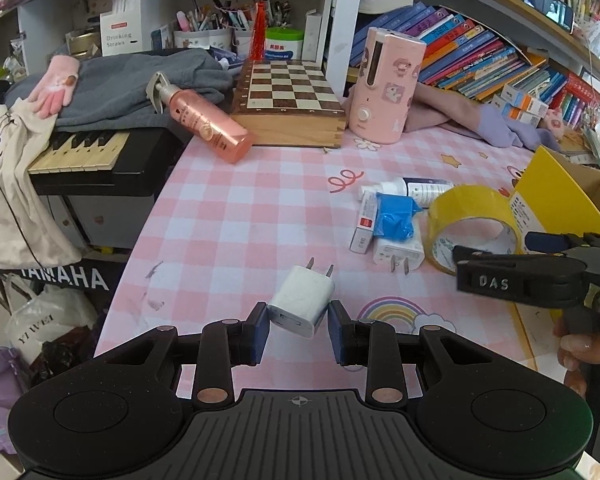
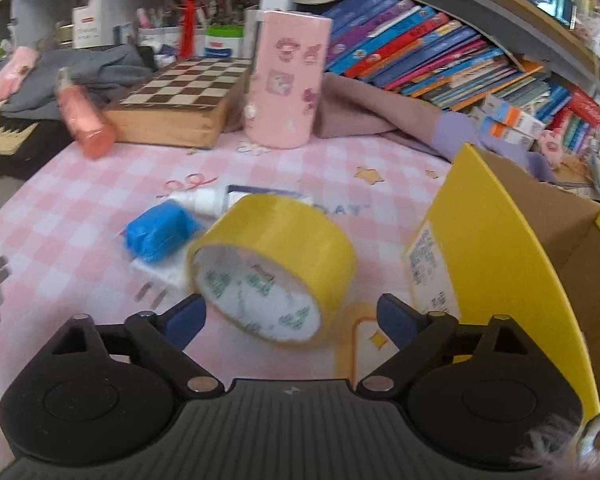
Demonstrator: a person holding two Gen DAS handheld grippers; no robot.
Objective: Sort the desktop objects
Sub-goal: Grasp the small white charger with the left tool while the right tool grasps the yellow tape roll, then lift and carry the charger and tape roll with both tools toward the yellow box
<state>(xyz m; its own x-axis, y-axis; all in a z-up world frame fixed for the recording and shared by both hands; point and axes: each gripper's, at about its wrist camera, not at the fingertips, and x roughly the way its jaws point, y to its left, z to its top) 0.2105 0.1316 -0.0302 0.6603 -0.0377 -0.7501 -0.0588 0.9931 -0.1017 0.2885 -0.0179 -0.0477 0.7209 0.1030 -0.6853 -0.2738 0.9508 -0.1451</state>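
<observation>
The surface [image 1: 236,216] wears a pink-and-white checked cover, and the yellow cardboard box [image 2: 496,248] stands open at its right side. Left of that box, against the shelves, rests a wooden chessboard case [image 1: 290,100], with a pink cartoon-printed appliance [image 1: 384,84] upright between the case and the box. A pink spray bottle [image 1: 204,120] leans on the chessboard case's left side.

Just left of the box lies a roll of yellow tape [image 2: 272,264] on its side, its white core facing the right wrist camera. The right hand-held gripper [image 2: 288,320] is released, its blue pads spread wide on either side of the roll's near edge without pressing on it. Left of the tape, further from the box, sits a small cluster: a blue wrapped bundle [image 1: 396,216] on top of a white plug adapter [image 1: 400,252], a narrow white carton [image 1: 364,224] and a white dropper bottle [image 1: 388,188].

Furthest from the box of these, a white USB charger [image 1: 302,300] is clenched between the pads of the left hand-held gripper [image 1: 298,326], prongs pointing away from the camera.
</observation>
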